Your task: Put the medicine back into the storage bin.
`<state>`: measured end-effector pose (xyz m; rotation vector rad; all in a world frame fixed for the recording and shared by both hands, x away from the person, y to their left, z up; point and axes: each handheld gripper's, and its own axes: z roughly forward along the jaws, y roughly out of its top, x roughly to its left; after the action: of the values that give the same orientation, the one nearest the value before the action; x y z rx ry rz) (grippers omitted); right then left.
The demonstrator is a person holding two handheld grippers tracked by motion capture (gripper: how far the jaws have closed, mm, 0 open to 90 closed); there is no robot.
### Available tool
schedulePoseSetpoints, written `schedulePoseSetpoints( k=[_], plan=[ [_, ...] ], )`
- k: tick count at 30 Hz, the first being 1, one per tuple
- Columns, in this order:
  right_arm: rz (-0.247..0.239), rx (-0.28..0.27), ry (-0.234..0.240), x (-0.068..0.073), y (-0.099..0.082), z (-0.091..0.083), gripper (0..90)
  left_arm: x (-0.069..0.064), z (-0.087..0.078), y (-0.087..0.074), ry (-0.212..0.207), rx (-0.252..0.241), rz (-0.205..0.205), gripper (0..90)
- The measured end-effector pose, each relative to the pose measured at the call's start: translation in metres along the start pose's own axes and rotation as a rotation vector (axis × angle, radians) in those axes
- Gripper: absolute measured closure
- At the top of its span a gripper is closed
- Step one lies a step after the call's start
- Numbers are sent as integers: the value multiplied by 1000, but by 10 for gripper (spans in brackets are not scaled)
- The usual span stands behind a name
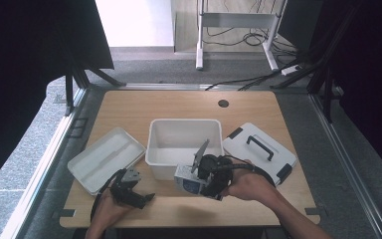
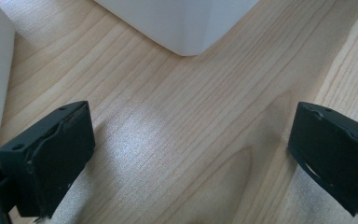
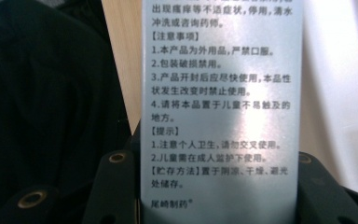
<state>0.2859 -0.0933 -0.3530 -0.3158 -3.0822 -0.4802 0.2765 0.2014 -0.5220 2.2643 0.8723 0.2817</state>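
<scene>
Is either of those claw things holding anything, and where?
The right gripper clamps a small printed box by its two narrow sides, near one end. The left gripper is open, holding nothing.

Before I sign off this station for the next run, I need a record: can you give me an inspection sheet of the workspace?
Surface: wooden table, bare wood at the far end, round hole near the far edge.
Job's things: small printed box held at the open white bin's near wall.
Clutter: white tray left of the bin; white lid with black handle to its right.
Grippers: right gripper shut on the box, label facing its camera; left gripper open, low over bare wood.
Cables: black cables on the floor beyond the table.
Surroundings: grey carpet, white desk frame, dark curtains at both sides.
</scene>
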Motion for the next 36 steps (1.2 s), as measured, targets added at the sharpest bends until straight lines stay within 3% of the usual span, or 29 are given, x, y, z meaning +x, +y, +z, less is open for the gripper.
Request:
schedulePoseSetpoints(
  k=[4,10,17,21,30,36],
  plan=[
    [-4,-2,-2,-6,9,-16,562,0,0,0,0,-2,-3,4],
    [16,-32,-44,-22,23,-40,562,0,0,0,1,-1,-2,6],
    [79,-52,-123,-50,38,-46,563,-1,0,0,0,-4,-2,12],
    [105,-35,-164,-66,43,-35,564,-1,-1,-1,-1,-2,4,21],
    [160,-9,-175,-97,44,7,563,-1,-2,-1,-3,-9,3,38],
    [191,14,-170,-110,40,39,563,-1,-1,-1,-3,-12,0,39]
  ],
)
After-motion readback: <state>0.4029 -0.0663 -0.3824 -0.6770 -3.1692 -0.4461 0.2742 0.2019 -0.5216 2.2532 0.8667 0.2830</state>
